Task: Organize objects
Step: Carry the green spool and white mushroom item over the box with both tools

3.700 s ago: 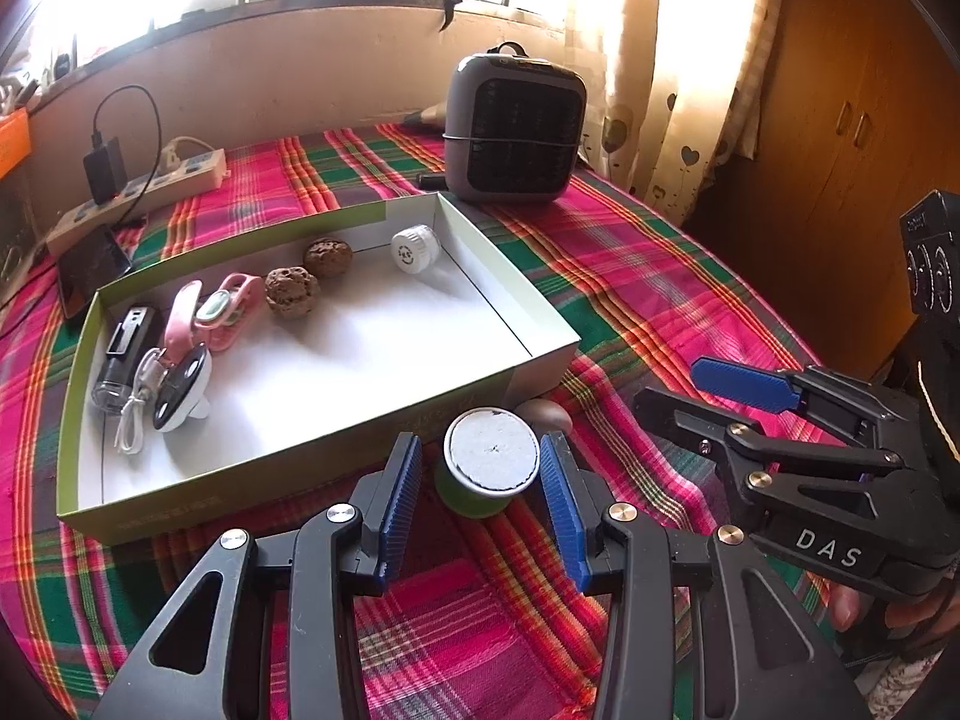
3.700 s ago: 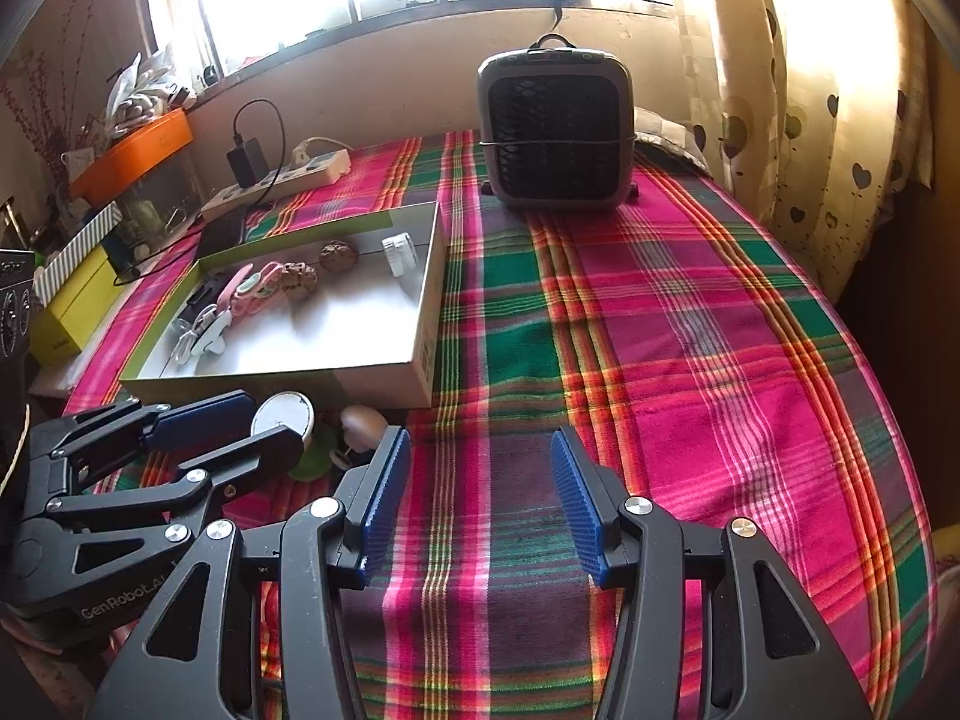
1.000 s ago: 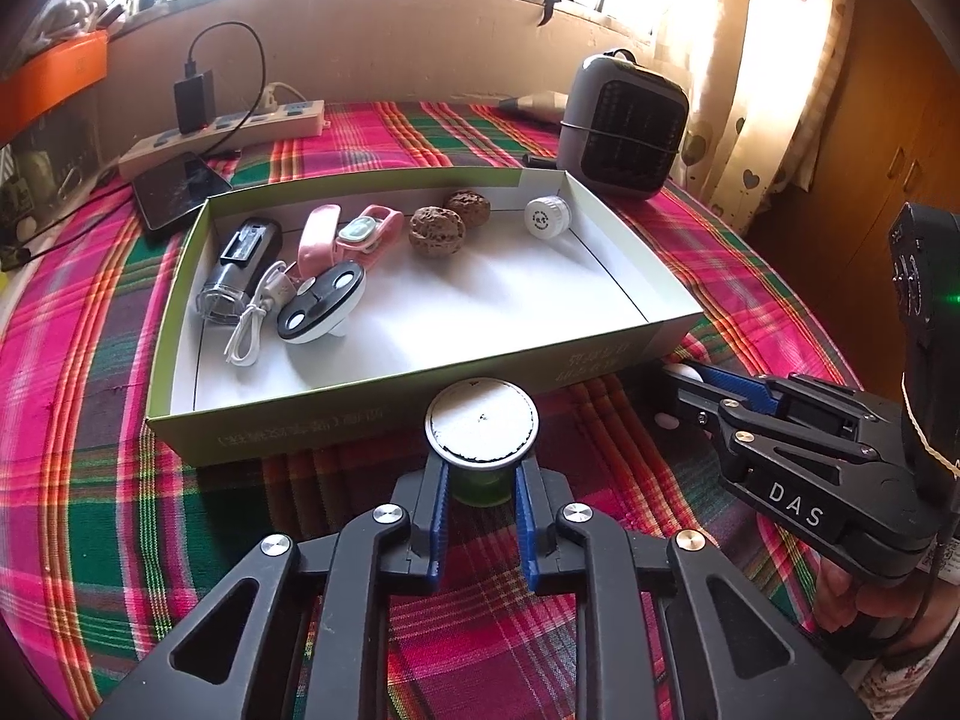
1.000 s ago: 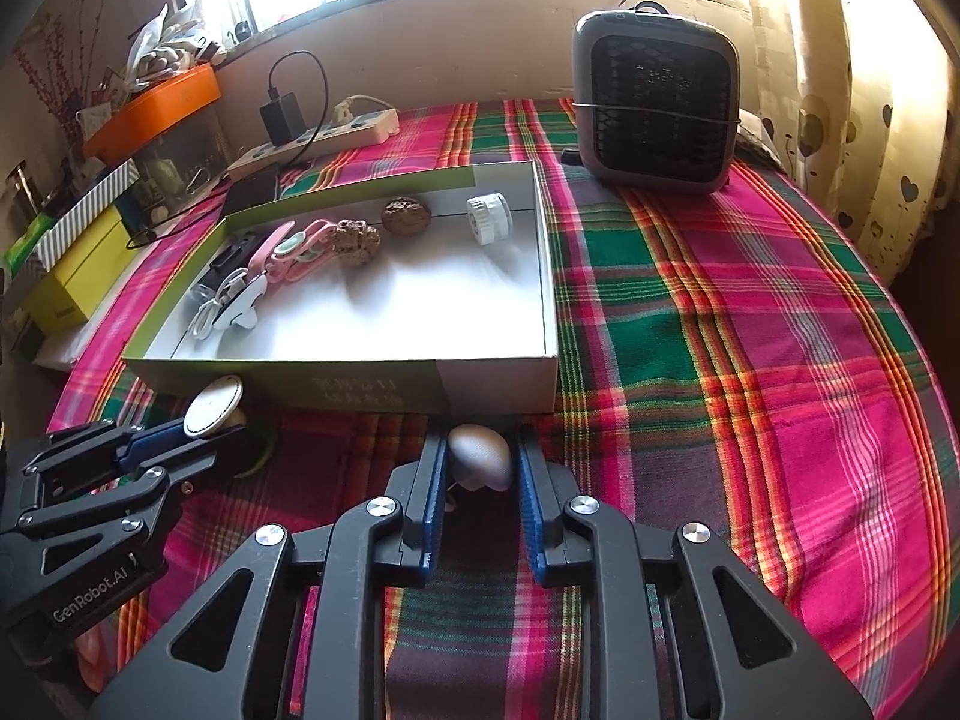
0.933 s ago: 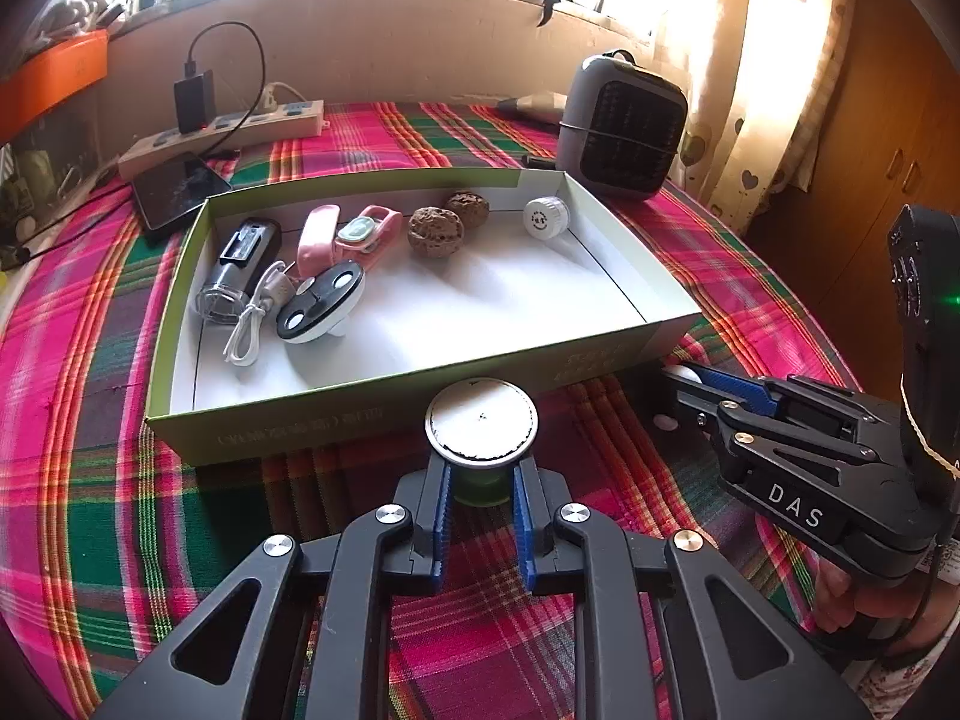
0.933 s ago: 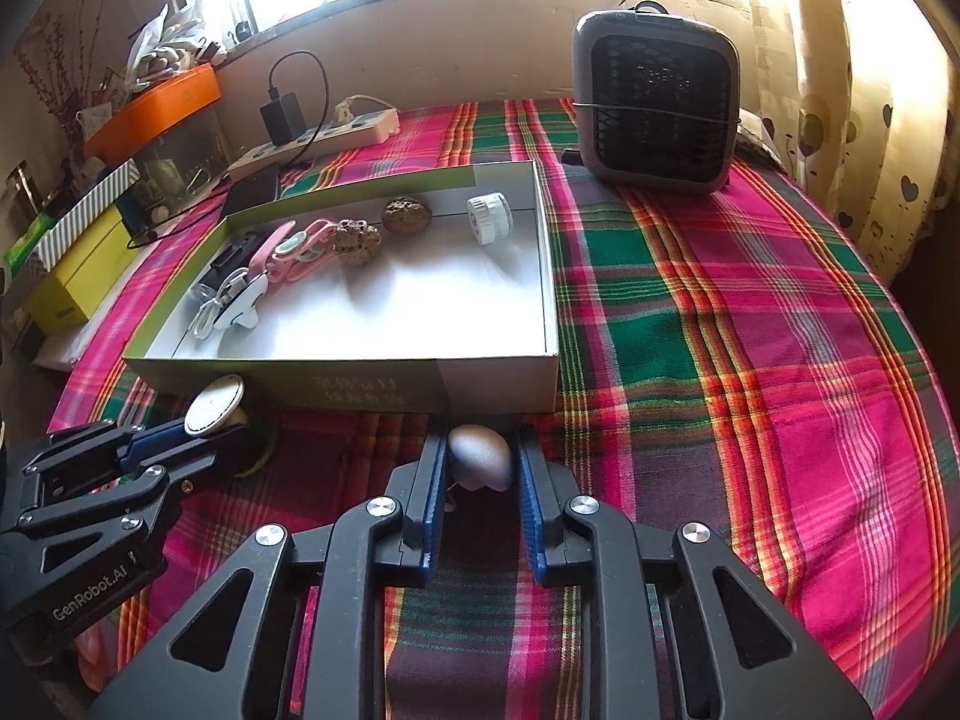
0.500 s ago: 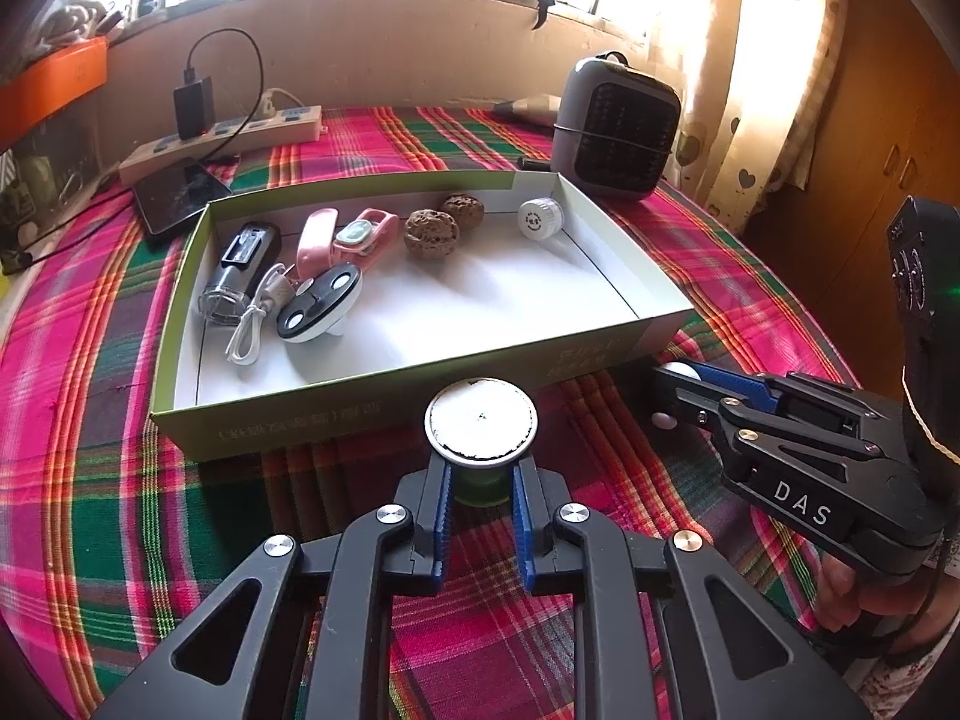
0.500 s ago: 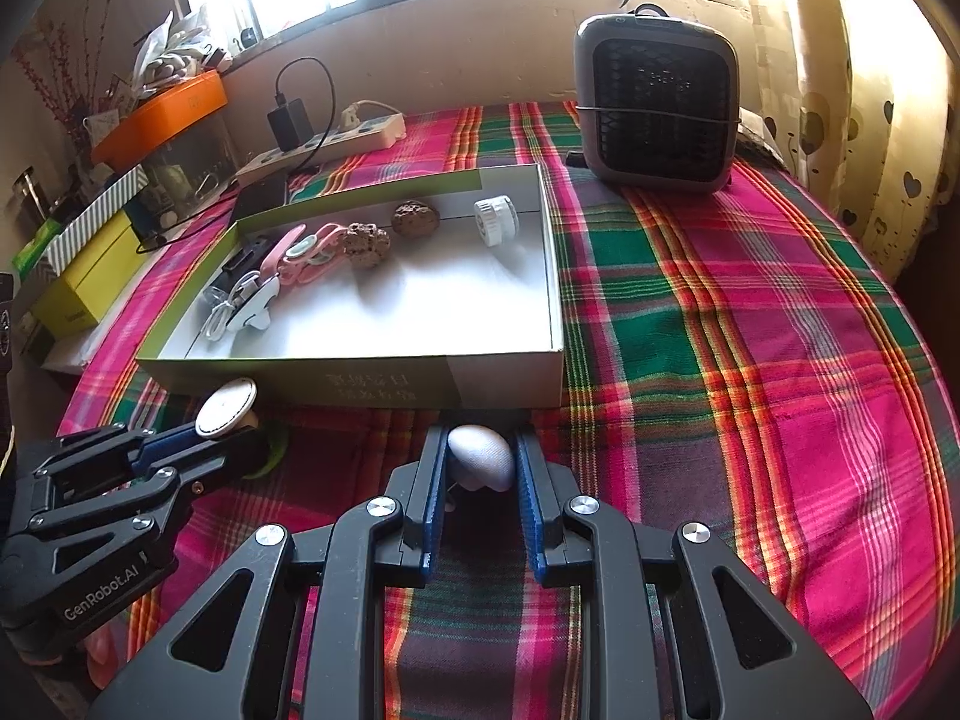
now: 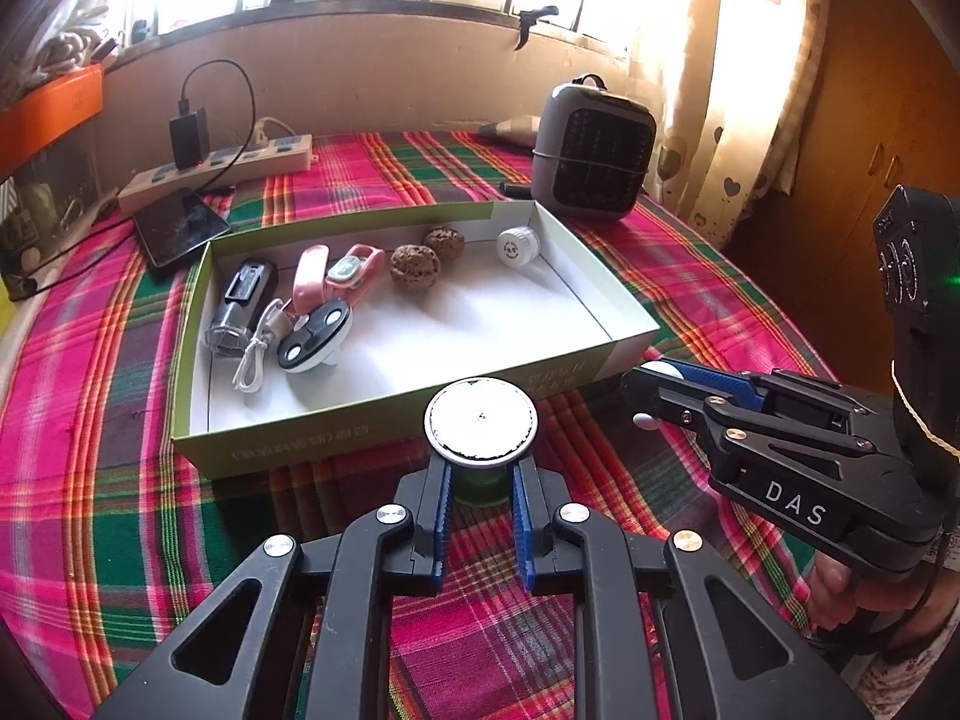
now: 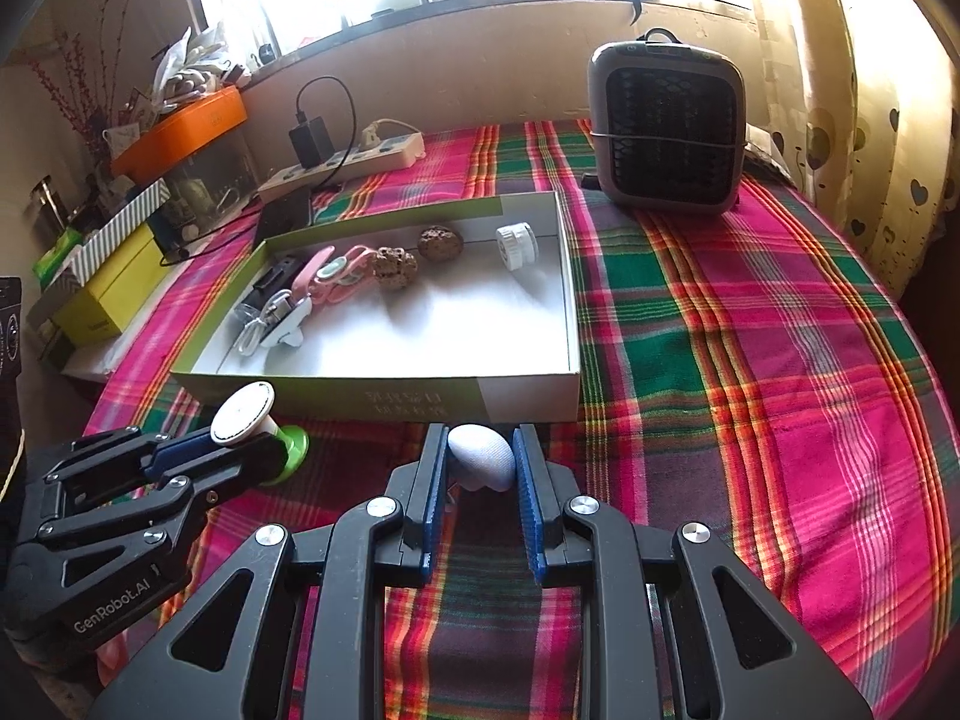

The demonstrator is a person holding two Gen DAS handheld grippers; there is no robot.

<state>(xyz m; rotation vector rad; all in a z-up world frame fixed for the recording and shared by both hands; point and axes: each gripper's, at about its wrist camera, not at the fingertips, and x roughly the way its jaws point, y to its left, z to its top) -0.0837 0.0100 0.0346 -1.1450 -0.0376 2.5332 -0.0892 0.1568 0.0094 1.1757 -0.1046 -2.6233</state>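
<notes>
Both tools were loaded and poised just short of the box [image 9: 414,414]: the left gripper [image 9: 480,489] had its blue pads clamped on the green spool [image 9: 480,483] beneath its wide white cap, and the right gripper [image 10: 480,471] was pinched tight on the small white egg-shaped thing [image 10: 480,462]. Both objects sat in front of the box's near wall, not yet inside, while the pink watch [image 9: 345,270], two brown walnuts [image 9: 414,264], the white cap [image 9: 516,246], the cable and the black gadgets already lay along its far side. The danger, by my reading, was that near wall: carried forward too low, either load could clip the cardboard rim and shove the light box across the plaid cloth [image 10: 750,360], or get knocked out of its grip. The egg-shaped thing looked smooth and rounded, so it could squirt out of the pads; the spool was held low under a broad top, so it might tip. The two grippers were also near each other and could collide going in together. The left wrist view showed the spool mostly as a cap from above; only the right wrist view showed its side profile, green flange and all [image 10: 288,450], plus how much of the egg-shaped thing the pads really covered.
</notes>
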